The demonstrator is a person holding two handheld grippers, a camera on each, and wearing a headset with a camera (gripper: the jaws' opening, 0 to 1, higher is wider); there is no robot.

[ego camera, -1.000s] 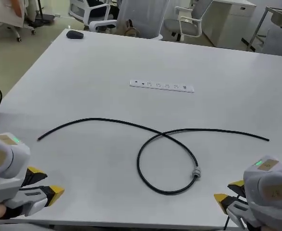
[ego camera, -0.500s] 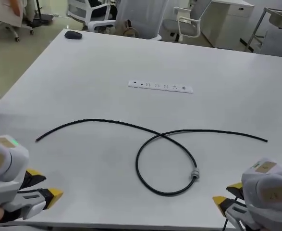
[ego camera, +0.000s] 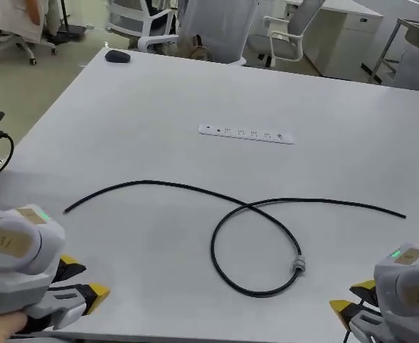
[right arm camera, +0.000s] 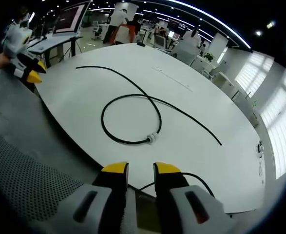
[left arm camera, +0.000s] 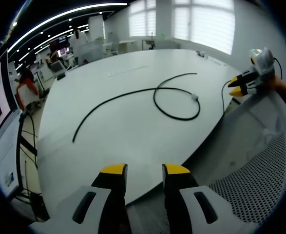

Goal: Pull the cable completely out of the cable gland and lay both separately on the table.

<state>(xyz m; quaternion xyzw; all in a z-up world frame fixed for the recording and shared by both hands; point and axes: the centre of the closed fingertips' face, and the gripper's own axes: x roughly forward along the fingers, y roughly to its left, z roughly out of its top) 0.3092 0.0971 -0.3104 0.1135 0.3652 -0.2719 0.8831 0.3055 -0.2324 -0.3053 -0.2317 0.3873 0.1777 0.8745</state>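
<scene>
Small grey cable gland [ego camera: 298, 266], threaded on the looped black cable [ego camera: 152, 182], lies on the white table [ego camera: 159, 93] ahead and left of the right gripper [ego camera: 352, 297]. It is nearer that one than the left gripper [ego camera: 86, 279]. Both grippers' jaws stand parted and empty.

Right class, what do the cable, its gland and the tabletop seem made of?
Cable: black rubber or plastic sheath, matt; it curls in a loose loop. Cable gland: grey, metal or plastic, too small to tell. Table: pale grey, probably laminate, smooth with soft sheen.
</scene>
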